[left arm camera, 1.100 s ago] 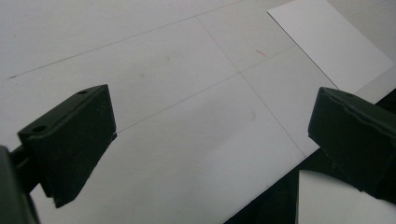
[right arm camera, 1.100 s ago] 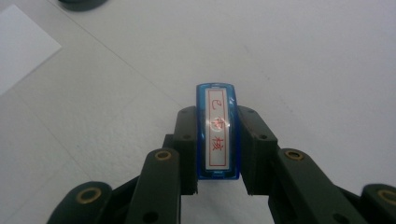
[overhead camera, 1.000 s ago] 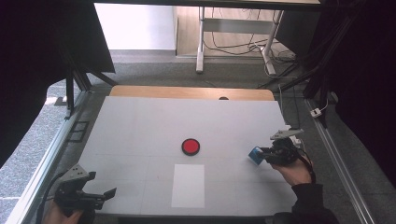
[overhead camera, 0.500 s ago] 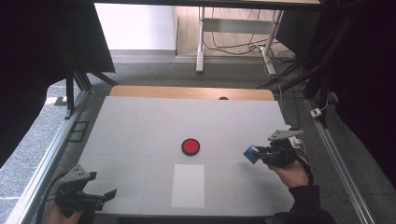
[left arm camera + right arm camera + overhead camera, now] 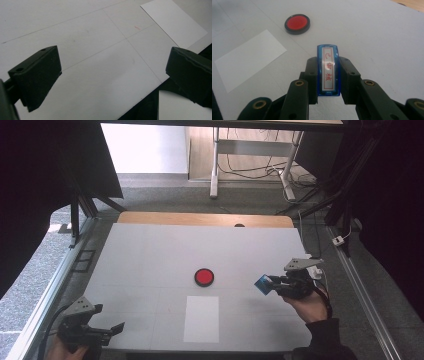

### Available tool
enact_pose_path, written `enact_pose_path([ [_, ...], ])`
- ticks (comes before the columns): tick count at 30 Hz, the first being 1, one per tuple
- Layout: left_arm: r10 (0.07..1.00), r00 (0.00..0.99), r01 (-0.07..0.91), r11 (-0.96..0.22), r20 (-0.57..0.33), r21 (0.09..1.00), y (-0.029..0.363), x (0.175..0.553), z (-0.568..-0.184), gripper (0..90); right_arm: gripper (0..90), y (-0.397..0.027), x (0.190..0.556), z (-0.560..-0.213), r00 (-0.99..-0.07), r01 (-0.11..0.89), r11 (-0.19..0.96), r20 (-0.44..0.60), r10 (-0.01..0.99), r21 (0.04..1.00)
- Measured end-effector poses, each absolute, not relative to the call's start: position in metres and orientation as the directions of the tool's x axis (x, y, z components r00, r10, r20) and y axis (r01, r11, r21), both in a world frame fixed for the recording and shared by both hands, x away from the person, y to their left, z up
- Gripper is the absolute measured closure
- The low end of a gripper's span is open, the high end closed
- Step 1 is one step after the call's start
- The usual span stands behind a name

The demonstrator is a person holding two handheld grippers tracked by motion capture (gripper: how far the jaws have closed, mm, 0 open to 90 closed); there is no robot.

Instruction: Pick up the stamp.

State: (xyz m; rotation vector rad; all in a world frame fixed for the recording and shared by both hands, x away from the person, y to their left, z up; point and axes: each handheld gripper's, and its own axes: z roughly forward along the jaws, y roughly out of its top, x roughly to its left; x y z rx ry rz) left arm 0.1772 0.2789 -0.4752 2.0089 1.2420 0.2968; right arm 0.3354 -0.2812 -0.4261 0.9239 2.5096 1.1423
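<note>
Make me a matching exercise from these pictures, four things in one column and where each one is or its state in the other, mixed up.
Things:
1. stamp
2. ink pad
3. paper sheet
4. left gripper

States:
A. jaws open, nothing between them
B. clamped in the right gripper
C. flat near the table's front edge
D. red, round, mid-table

Pairs: 1-B, 2-D, 3-C, 4-A

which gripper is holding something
The right gripper: it is shut on the blue stamp. The left gripper is open above bare table.

A blue stamp (image 5: 328, 71) with red characters on its white label is seen; the ink pad (image 5: 297, 23) is red, black-rimmed.
</note>
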Motion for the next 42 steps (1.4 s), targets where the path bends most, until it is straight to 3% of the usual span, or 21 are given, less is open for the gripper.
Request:
enact_pose_path([
  [42,0.833,0.511,0.683,-0.244,-0.212,0.688,0.282,0.179,-0.476,0.0,71.6,-0.2,0.316,-0.403,-0.913,0.29,0.539,0.06,0.403,0.791],
])
